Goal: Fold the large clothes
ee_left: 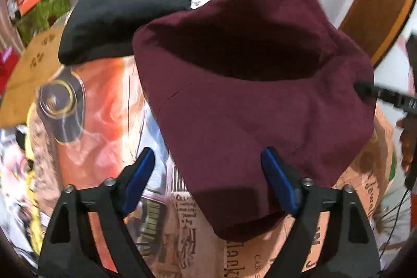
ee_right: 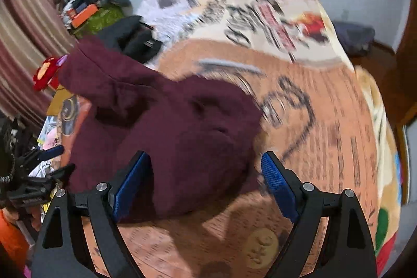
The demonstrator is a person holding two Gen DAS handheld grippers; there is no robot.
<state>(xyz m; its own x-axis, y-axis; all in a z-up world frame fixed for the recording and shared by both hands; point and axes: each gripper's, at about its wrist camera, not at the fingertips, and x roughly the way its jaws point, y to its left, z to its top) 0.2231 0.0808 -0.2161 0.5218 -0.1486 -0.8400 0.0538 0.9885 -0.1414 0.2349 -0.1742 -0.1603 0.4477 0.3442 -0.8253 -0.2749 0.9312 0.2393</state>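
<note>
A maroon garment point(ee_left: 250, 100) lies bunched on a bed with a printed orange and newspaper-pattern bedspread point(ee_left: 104, 100). My left gripper point(ee_left: 208, 163) is open, its blue pads either side of the garment's near edge. In the right wrist view the same maroon garment point(ee_right: 169, 132) lies crumpled at centre left. My right gripper point(ee_right: 206, 166) is open above its near edge. The other gripper shows at the right edge of the left wrist view point(ee_left: 385, 95), touching the cloth, and at the far left of the right wrist view point(ee_right: 41, 163).
A black garment point(ee_left: 109, 25) lies on the bed behind the maroon one. A cluttered shelf with a green cover point(ee_right: 96, 14) stands at the back left by a striped curtain point(ee_right: 23, 48). A wooden bed frame point(ee_left: 378, 17) is at the right. The bedspread point(ee_right: 312, 121) extends right.
</note>
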